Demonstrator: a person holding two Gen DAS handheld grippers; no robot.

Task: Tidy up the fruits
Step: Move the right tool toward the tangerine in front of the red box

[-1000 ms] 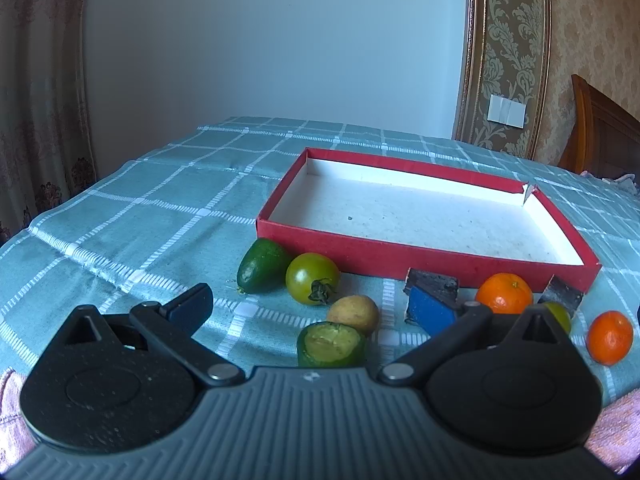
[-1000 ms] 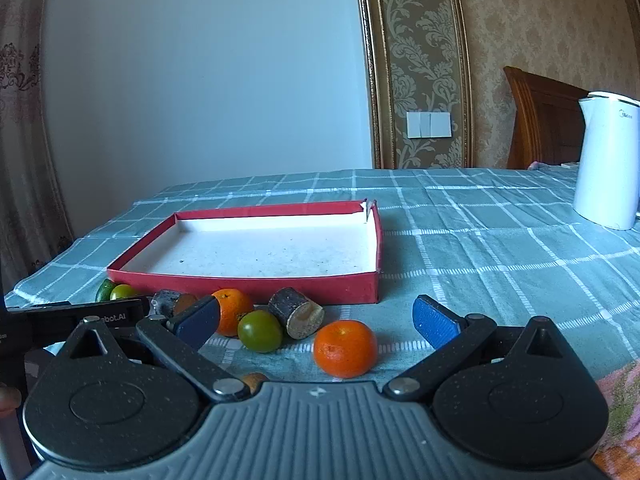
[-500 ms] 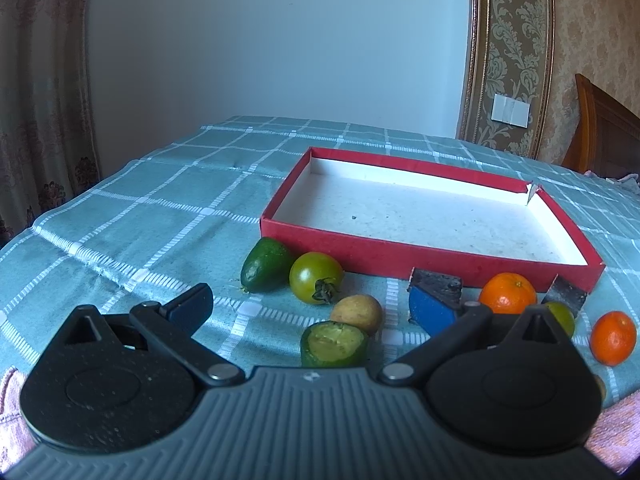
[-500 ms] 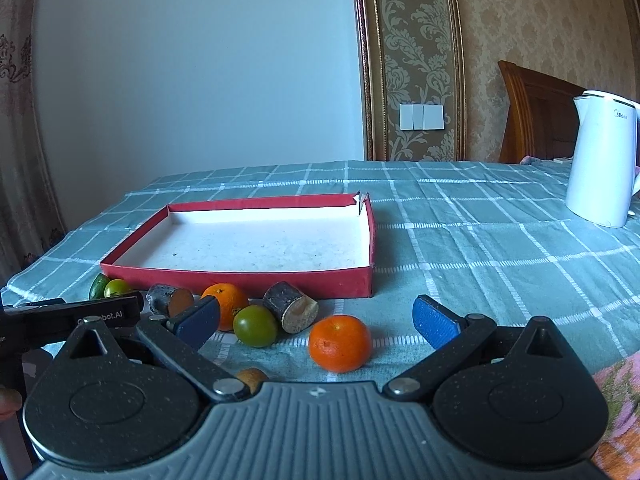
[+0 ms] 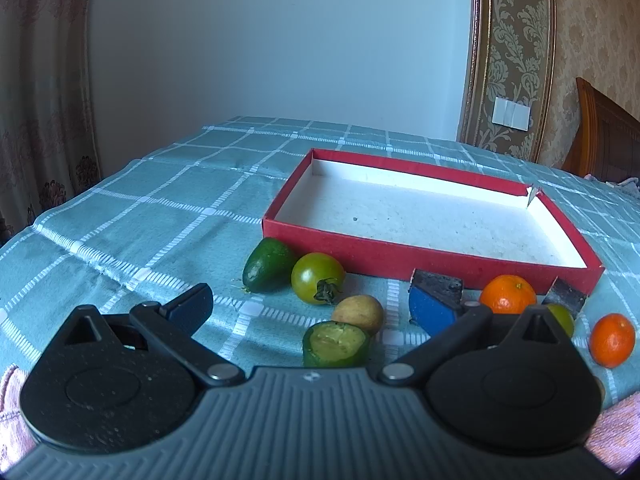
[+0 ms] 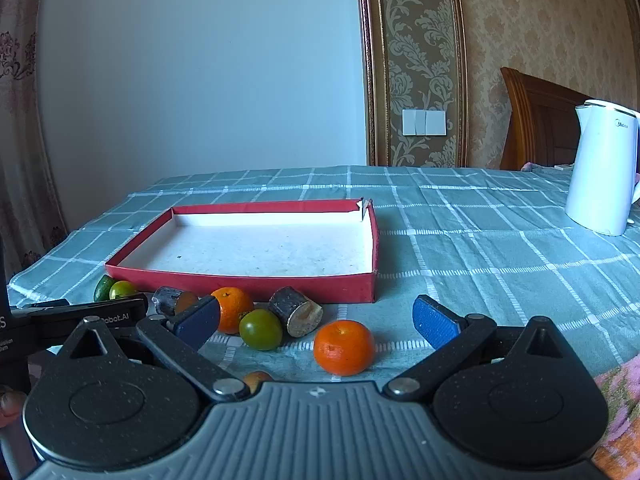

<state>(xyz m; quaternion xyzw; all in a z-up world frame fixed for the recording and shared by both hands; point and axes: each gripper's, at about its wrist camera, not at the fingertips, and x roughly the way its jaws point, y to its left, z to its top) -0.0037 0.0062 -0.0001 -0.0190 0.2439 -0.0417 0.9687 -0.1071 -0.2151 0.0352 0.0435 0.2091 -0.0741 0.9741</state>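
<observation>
left wrist view: the left gripper [image 5: 310, 312] hangs low over the checked tablecloth [image 5: 160, 220] with its 2 blue-padded fingers [image 5: 430, 308] spread wide and nothing between them. just ahead lie a cut green fruit [image 5: 335, 344] and, touching it, a small yellow-brown fruit [image 5: 357, 313]. further on sit a green tomato [image 5: 317, 283] and a dark green oval fruit [image 5: 267, 265], close against the near wall of the red tray [image 5: 400, 258]. to the right are a dark block [image 5: 438, 282], an orange [image 5: 507, 294], and a second orange [image 5: 611, 339] near the edge.

right wrist view: the right gripper [image 6: 316, 322] is also spread wide, gripping nothing. an orange [image 6: 344, 346] rests on the cloth between its fingers, touching neither. left of it are a green tomato [image 6: 261, 329], a short log piece [image 6: 296, 311] and another orange [image 6: 234, 308], all in front of the tray [image 6: 240, 282]. a white kettle [image 6: 602, 168] stands well apart, far right.
</observation>
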